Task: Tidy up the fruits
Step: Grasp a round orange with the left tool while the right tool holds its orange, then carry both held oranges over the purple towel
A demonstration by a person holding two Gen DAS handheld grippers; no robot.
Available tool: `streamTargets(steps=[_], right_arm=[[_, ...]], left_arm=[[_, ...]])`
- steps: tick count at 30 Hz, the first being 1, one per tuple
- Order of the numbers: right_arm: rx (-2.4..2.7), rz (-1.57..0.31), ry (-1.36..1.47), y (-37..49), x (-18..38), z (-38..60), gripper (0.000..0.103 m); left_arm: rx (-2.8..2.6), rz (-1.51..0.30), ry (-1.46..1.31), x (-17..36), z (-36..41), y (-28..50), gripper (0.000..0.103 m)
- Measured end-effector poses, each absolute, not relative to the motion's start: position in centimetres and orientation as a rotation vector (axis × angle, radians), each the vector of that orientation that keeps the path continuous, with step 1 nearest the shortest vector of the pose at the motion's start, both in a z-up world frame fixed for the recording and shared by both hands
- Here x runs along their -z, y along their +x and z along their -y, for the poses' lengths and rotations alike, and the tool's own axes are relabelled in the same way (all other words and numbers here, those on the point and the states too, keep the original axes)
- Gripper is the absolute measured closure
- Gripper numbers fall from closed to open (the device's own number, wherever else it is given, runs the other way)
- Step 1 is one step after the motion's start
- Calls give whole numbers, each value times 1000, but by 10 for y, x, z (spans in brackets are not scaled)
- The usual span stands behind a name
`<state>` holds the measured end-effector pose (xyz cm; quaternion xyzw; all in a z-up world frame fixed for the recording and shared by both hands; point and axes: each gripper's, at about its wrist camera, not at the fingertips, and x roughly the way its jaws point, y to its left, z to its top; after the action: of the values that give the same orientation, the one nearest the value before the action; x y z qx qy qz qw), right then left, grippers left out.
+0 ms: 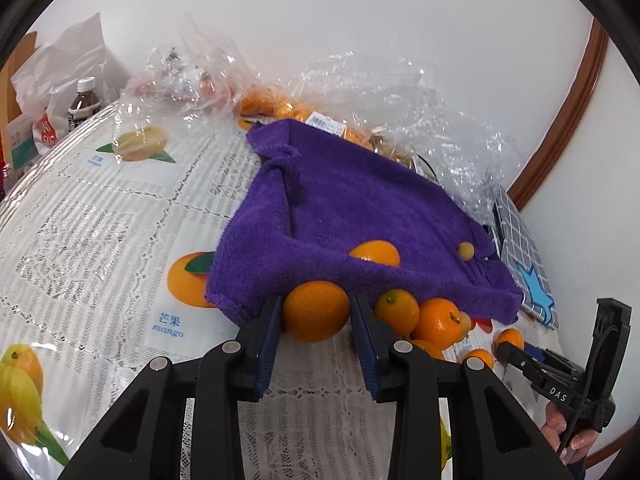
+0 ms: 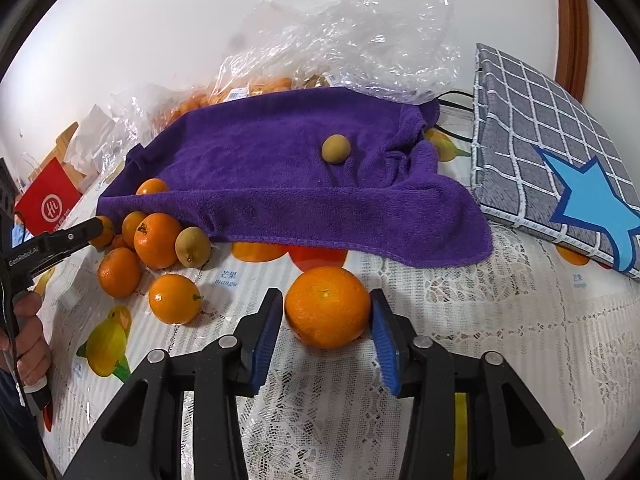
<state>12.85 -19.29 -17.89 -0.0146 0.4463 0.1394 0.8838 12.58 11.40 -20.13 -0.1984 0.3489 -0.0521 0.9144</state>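
Oranges: right gripper [image 2: 326,318] clamped on one orange [image 2: 328,306] over the tablecloth [image 2: 500,340]; left gripper [image 1: 316,316] clamped on another orange [image 1: 316,310] at the purple towel's [image 2: 280,160] near edge. Towel lies straight ahead of both; loose pile [image 2: 156,240] nearer the left.

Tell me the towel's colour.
Purple: the towel shows best in the right wrist view.
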Motion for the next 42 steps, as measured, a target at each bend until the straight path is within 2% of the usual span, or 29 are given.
streamTargets(steps=[20,25,34,42], right_arm=[[-326,-893,110,125,168,215,62],[-320,-851,99,135,144,216,62],[-329,-758,56,185,107,205,62],[-328,-766,95,244,113,195,62]], left_arm=[[120,-613,-390,183,-115,112,70],[140,-591,-363,170,-112,116,70],[124,-527,-312,132,-103,160,70],[111,-554,-292,140,-86,219,70]])
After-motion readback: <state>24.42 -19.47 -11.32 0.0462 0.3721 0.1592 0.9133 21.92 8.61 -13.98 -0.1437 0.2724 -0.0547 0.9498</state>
